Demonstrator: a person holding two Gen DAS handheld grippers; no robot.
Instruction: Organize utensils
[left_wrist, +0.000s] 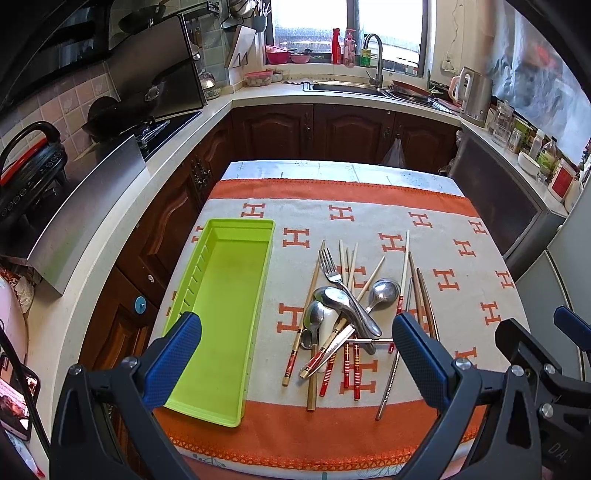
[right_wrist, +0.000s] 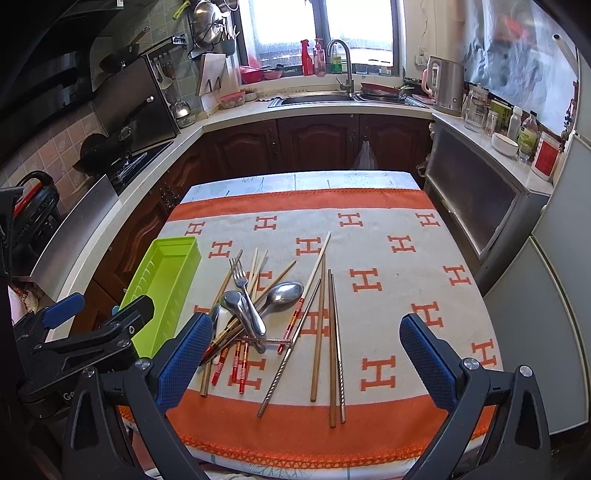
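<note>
Green tray (left_wrist: 221, 314) lies empty beyond the open left claw (left_wrist: 295, 354).

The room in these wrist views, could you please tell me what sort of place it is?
Most likely a home kitchen: a sink with a faucet under the window, a stove at left, an electric kettle on the counter.

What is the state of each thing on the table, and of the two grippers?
Green tray: empty, lying flat.
Utensil pile: loose, tangled, beside the tray.
Fork: on the pile, tines pointing away.
Metal chopsticks: flat on the cloth, apart from the pile.
Left gripper: open, holding nothing.
Right gripper: open, holding nothing.
</note>
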